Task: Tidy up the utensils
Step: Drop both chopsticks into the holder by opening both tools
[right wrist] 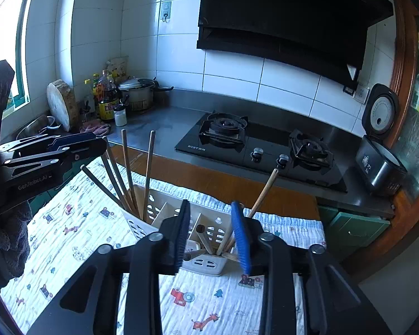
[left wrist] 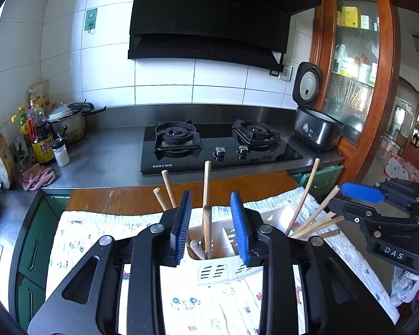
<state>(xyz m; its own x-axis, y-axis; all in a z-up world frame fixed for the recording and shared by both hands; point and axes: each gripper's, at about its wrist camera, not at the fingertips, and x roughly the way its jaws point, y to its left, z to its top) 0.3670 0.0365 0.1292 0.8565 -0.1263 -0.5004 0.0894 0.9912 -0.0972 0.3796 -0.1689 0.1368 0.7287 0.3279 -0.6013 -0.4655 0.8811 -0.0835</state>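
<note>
Both grippers hang over the white holder on the cloth-covered table; left gripper jaws apart, one wooden stick upright between the pads, seemingly untouched; right gripper jaws apart, sticks between them, none clamped. Chopsticks lean in the holder's left compartment in the right wrist view. Judged step: utensils dropped into slots, release just done. Next: lift clear without snagging the sticks; check for utensils left outside, none visible.

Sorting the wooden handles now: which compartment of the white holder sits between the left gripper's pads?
The end compartment holding thick wooden handles, not the far one with thin chopsticks.
</note>
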